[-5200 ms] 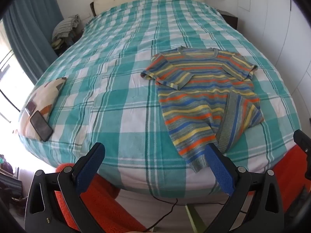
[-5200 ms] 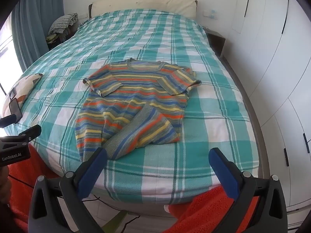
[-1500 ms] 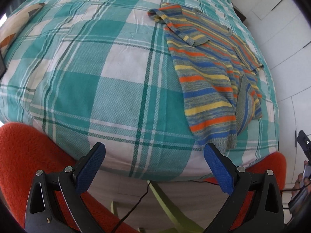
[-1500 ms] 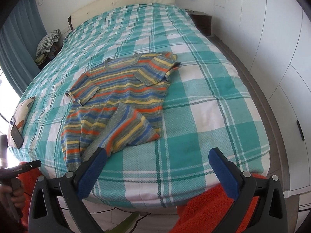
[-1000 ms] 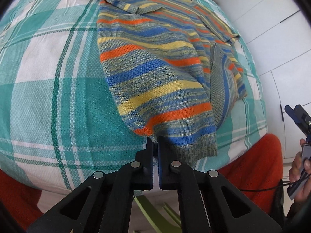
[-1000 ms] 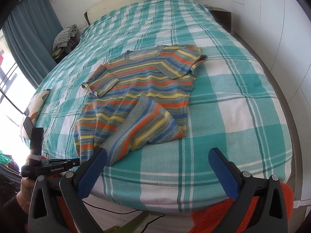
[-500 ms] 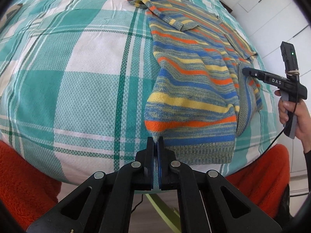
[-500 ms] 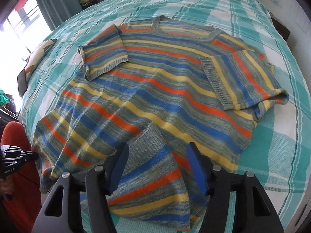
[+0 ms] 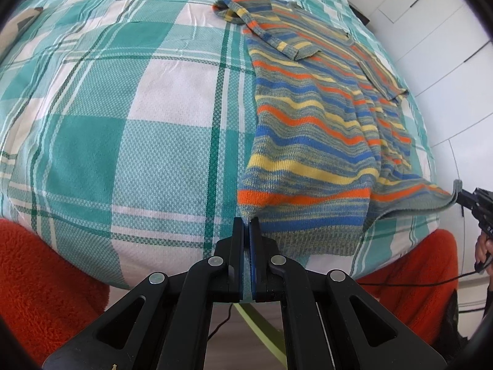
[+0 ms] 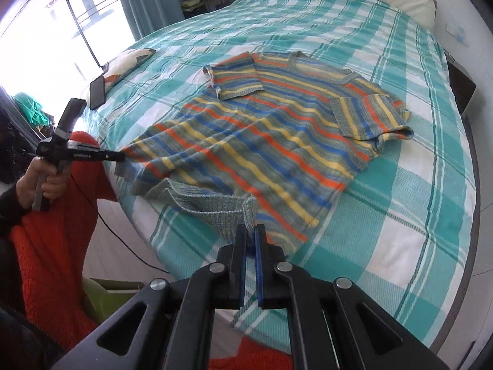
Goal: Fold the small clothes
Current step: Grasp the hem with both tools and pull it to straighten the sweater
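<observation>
We see a striped knit sweater [image 10: 277, 135] lying on a bed covered with a teal and white checked bedspread [image 9: 138, 141], its neck toward the headboard and its hem at the near edge of the mattress. Our left gripper [image 9: 246, 225] has its 2 jaws pressed together on the hem corner at the sweater's left side, and the orange, yellow and blue bands rise from the pinch in a soft ridge. In the right wrist view that same gripper [image 10: 118, 156] shows at the left, held in a hand [image 10: 37, 182], with the knit drawn up to its tip. Our right gripper [image 10: 250, 231] is clamped on the other hem corner, where the grey ribbed band folds over and shows its inside face; in the left wrist view the tool [image 9: 465, 199] holds that corner lifted off the bedspread. Both short sleeves are folded in over the chest. A cushion [image 10: 126, 61] and a dark phone [image 10: 97, 92] lie near the window side of the bed, well apart from the sweater. Red fleece [image 9: 43, 277] fills the lower corners.
</observation>
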Motion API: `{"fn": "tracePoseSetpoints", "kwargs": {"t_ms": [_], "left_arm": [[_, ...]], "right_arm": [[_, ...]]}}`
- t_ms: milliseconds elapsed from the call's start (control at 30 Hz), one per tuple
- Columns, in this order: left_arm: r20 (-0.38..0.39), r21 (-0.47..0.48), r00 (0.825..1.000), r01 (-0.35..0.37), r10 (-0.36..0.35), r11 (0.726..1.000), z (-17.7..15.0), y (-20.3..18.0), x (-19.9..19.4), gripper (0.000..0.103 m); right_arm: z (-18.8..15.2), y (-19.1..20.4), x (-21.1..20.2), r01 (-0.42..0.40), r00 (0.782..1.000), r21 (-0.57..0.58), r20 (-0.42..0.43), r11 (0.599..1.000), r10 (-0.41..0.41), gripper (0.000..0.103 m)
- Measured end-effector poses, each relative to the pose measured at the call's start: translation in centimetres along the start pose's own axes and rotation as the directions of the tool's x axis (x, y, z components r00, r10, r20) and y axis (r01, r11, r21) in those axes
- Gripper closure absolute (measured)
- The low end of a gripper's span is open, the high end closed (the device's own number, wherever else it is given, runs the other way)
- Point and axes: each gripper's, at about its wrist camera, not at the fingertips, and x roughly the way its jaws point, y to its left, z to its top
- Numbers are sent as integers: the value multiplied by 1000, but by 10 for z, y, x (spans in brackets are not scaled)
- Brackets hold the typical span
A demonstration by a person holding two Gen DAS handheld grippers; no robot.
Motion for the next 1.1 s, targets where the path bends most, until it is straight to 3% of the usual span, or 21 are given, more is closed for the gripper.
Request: {"fn": "tracePoseSetpoints", "kwargs": {"t_ms": [133, 233, 300, 333, 433, 533, 567, 633, 667, 700, 800, 967, 1100], "left_arm": [[-13, 37, 999, -33, 33, 999, -4, -4, 0, 100], [-25, 52, 997, -65, 66, 997, -6, -4, 2, 97], [-28, 41, 997, -70, 71, 997, -6, 0, 1, 92], [-30, 33, 997, -63, 64, 997, -8, 2, 0, 84], [-40, 13, 998, -44, 45, 999, -9, 7, 3, 71], [-77, 29, 997, -11, 13, 1000, -11, 1, 14, 71], [-90, 42, 996, 14, -10, 999, -11, -3, 18, 71], [-108, 73, 994, 33, -25, 997, -10, -12, 28, 72], [-112, 93, 994, 19, -9, 995, -9, -17, 32, 79], [-117, 112, 993, -2, 15, 994, -8, -19, 35, 101], [-116, 90, 993, 11, 0, 996, -7, -11, 19, 102], [-83, 134, 997, 12, -1, 991, -13, -6, -29, 102], [-117, 254, 987, -81, 114, 964, -17, -27, -19, 102]], "right_arm": [[-48, -8, 1, 51, 991, -5, -127, 999, -51, 98], [-68, -31, 3, 94, 983, 91, -169, 991, -77, 96], [-73, -45, 1, 88, 985, 191, -160, 978, -57, 87], [-75, -51, 0, 80, 988, 247, -146, 966, -45, 81], [-82, -64, 4, 11, 992, 440, -120, 898, 46, 77], [-85, -64, 25, -53, 981, 560, -125, 827, 147, 77], [-83, -59, 34, -72, 977, 576, -124, 814, 174, 77], [-78, -55, 54, -91, 968, 592, -136, 801, 210, 66], [-75, -53, 63, -84, 968, 594, -143, 800, 207, 65], [-73, -51, 71, -81, 968, 592, -146, 801, 206, 65], [-74, -52, 74, -72, 968, 599, -151, 798, 200, 98], [-82, -52, 31, -72, 971, 622, -135, 780, 197, 98], [-89, -55, 38, -9, 961, 641, -206, 768, 183, 98]]}}
